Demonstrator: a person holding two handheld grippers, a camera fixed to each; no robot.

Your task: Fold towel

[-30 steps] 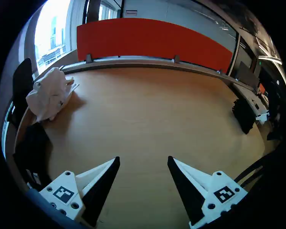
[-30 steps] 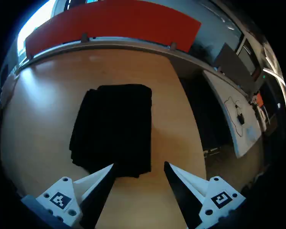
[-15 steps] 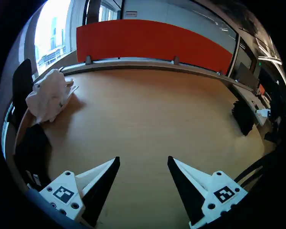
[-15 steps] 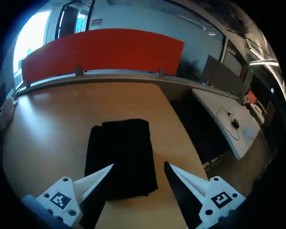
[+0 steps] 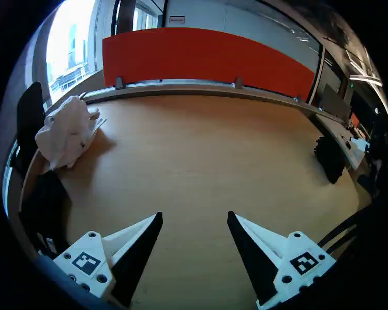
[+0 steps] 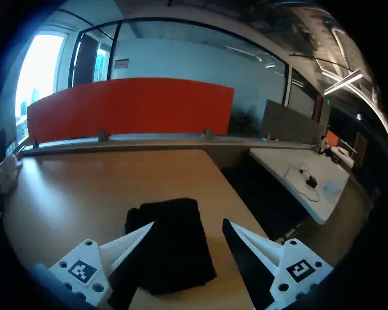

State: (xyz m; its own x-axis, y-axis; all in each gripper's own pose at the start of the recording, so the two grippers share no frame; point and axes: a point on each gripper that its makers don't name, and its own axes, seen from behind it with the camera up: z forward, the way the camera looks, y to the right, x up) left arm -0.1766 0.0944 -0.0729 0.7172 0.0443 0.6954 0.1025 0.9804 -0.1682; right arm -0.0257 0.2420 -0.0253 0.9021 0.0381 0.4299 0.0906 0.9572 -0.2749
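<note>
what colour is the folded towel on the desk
The folded towel is plain black; it shows best in the right gripper view.

The bench [image 5: 204, 144] in front of the left tool [image 5: 194, 214] is bare wood, with lots of room to pass. A white cloth heap [image 5: 67, 132] sits at the far left corner. A black towel [image 5: 329, 157] lies at the right edge. A red wall [image 5: 209, 54] shuts off the far side. In the right gripper view the towel lies flat just under the right tool [image 6: 189, 222]. The bench is bare to its left and beyond it.
</note>
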